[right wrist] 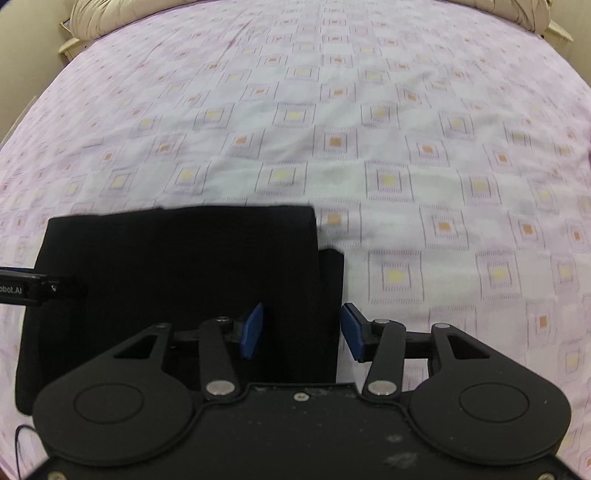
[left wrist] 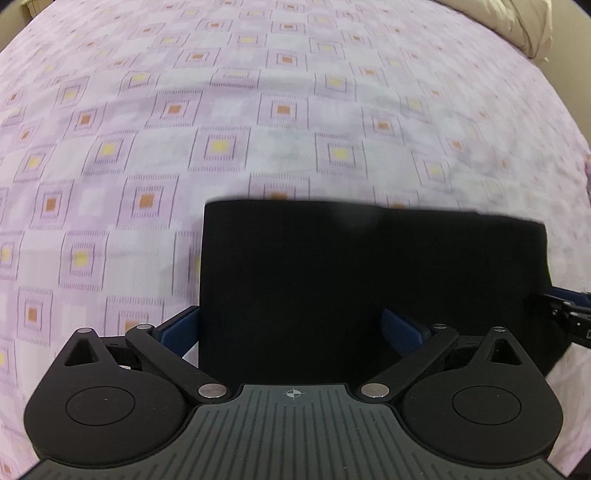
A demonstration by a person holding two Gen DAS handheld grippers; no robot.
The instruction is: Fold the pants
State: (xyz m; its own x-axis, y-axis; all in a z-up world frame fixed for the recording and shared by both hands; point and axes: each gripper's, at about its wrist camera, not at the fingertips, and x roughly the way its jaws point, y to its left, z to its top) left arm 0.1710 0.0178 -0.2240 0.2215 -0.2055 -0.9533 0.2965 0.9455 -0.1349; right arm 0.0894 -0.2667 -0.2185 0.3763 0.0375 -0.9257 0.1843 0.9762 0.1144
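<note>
Black folded pants (left wrist: 351,277), patterned bedsheet (left wrist: 258,110).

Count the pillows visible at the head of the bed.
2: one pillow at the far left corner, one at the far right corner; the left wrist view shows only the right one. More may be out of frame.

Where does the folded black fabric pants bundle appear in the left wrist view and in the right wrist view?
Left wrist view: the folded black fabric pants bundle fills the lower centre and right, above the camera's own gripper.
Right wrist view: the bundle lies at lower left to centre.
Shared landmark: the lilac bedsheet with orange and yellow squares lies under the bundle in both.
</note>
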